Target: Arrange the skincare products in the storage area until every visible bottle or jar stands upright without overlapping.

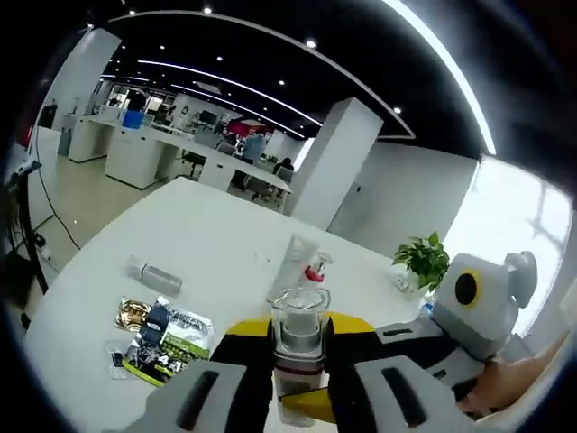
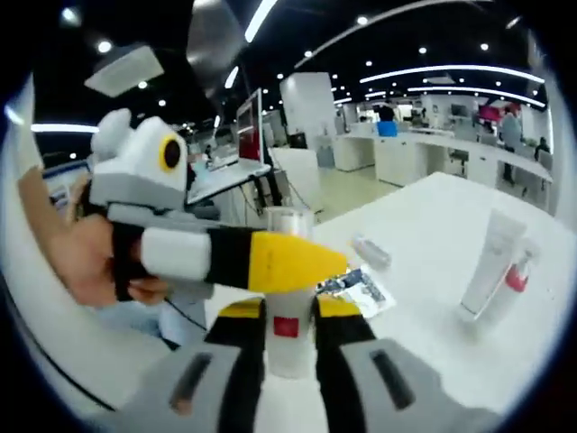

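A white bottle [image 1: 298, 347] with a clear cap and a red band is held above the white table [image 1: 207, 239]. My left gripper [image 1: 299, 365] is shut on its body. My right gripper [image 1: 361, 329] comes in from the right with its yellow-tipped jaws against the same bottle. In the right gripper view the bottle [image 2: 288, 336] stands between my right gripper's [image 2: 288, 347] shut jaws, and the left gripper [image 2: 293, 262] crosses in front of it. A white tube [image 1: 293, 260] and a red-capped small bottle [image 1: 316, 268] lie on the table beyond. A clear small bottle [image 1: 155, 276] lies to the left.
Several printed sachets [image 1: 164, 337] lie near the table's front left. A potted plant [image 1: 424, 260] stands at the far right edge. A person's hand [image 2: 90, 257] holds the left gripper. Office desks and a pillar [image 1: 334, 162] stand beyond the table.
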{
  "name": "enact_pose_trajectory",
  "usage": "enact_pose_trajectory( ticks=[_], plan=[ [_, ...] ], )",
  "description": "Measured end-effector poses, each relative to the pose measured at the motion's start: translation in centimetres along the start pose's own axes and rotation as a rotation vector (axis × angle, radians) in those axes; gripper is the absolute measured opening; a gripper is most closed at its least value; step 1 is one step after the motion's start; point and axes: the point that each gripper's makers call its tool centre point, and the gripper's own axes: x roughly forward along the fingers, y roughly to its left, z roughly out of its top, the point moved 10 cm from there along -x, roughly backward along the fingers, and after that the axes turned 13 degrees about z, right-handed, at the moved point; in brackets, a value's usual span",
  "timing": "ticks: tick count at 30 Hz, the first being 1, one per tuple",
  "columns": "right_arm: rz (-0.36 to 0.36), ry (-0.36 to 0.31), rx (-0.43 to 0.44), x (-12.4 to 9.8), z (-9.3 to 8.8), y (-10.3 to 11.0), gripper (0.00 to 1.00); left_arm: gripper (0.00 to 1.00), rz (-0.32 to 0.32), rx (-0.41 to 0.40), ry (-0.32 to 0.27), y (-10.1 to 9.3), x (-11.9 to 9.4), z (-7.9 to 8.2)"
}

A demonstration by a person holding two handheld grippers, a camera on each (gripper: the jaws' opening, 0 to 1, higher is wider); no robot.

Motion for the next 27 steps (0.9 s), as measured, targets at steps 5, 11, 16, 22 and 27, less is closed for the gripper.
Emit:
enact_pose_trajectory(
  ticks=[5,11,16,22,27],
  plan=[
    [0.018,0.018,-0.057,0.5,-0.7,0.4,0.17,0.22,0.005,-0.022,0.034,0.8,-0.6,-0.5],
    [0.025,0.020,-0.079,1.0,-1.2,-0.1,0.17,0.22,0.021,-0.007,0.031,1.4,-1.4,-0.5],
    [-0.019,0.013,-0.088,0.6,-2.3,-1.7,0.17,0.29,0.039,-0.023,0.025,2.3,-1.8,-0.5],
    [-0.104,-0.026,-0.070,-0.8,-3.6,-4.1,0.17,0.32,0.044,-0.040,0.024,2.7,-2.2,-0.5],
    [-0.199,-0.069,-0.035,-2.0,-4.6,-6.6,0.17,0.32,0.052,-0.027,0.043,3.2,-2.6,-0.7]
  ],
)
